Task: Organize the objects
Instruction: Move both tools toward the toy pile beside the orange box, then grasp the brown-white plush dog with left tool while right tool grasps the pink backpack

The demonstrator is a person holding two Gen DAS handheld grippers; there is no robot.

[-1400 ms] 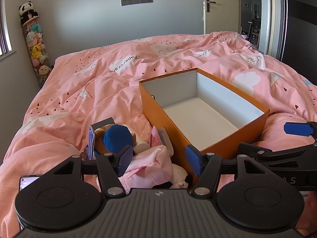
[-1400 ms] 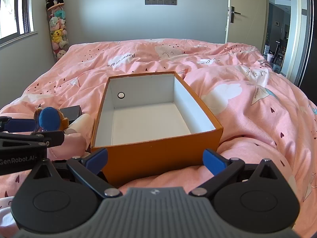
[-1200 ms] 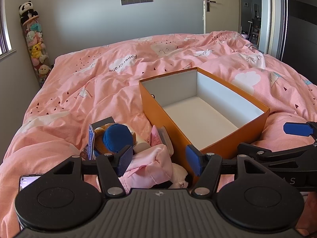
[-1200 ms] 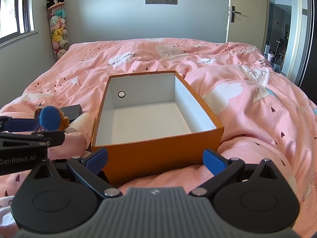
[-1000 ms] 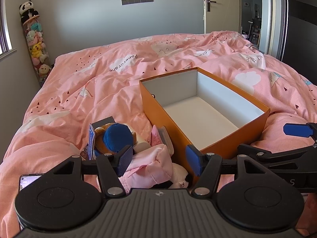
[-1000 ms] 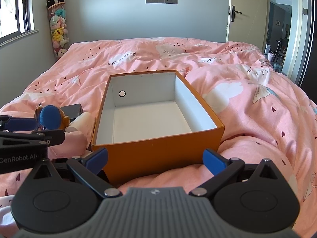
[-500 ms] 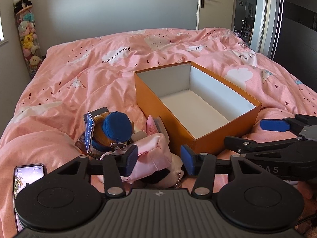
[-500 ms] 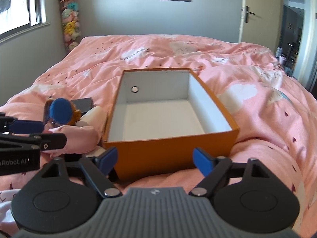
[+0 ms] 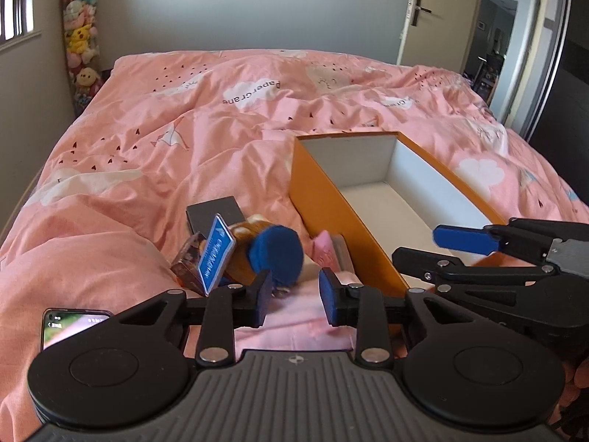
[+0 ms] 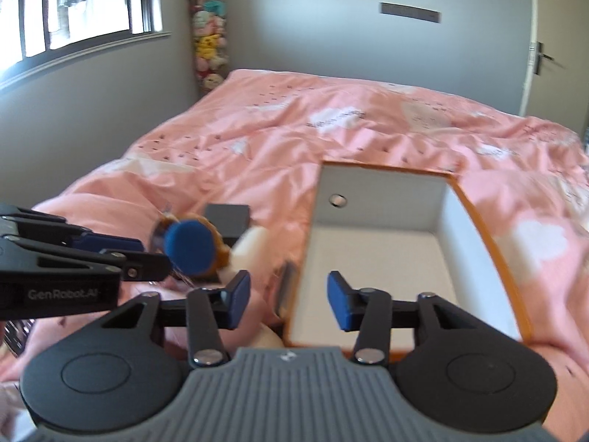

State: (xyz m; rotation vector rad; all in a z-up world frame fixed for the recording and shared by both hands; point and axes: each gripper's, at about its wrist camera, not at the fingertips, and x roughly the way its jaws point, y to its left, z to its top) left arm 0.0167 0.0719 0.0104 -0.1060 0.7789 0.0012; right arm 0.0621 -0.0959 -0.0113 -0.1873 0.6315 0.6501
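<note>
Pink duvet [image 9: 154, 169] printed "Paper crane", orange box [image 9: 331, 217], "GenRobot.AI" left gripper [image 9: 293, 300] and right gripper [image 10: 289, 300] fingers closing, grasping nothing.

- A bed [image 9: 228, 136] is covered by a rumpled pink duvet printed with white clouds and small dark marks.
- An open orange box [image 9: 324, 199] with a white inside is set on the duvet, right of centre.
- Just left of the box, a pile is seen: a dark grey box [image 9: 215, 213], a brown plush toy with a blue round part [image 9: 276, 252], a blue tag [image 9: 217, 254], pink cloth [image 9: 294, 316].
- A lit phone [image 9: 68, 329] is laid at the near left.
</note>
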